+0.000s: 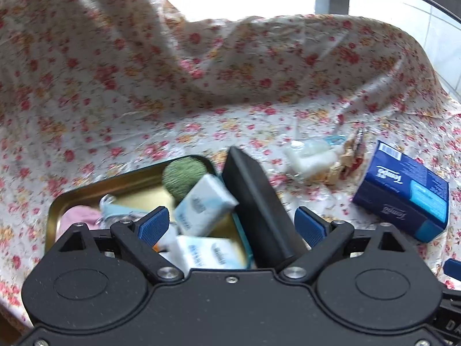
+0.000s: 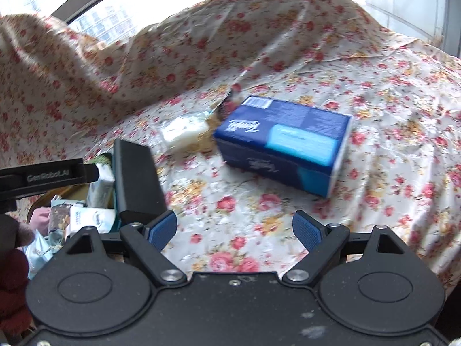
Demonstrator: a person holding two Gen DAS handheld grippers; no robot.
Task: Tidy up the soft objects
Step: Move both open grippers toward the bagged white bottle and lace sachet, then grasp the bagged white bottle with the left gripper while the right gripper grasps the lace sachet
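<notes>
Both tools gape wide and empty, left tool over the tin, right tool facing the blue tissue box lying flat, long axis slanting down-right.

Both wrist views angle down, close; share blurry blue box.

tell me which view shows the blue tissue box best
The right wrist view: the blue tissue box lies near the middle of the frame, whole, ahead of the open right tongs. The left wrist view has it at the right edge, smaller and tilted.
</notes>
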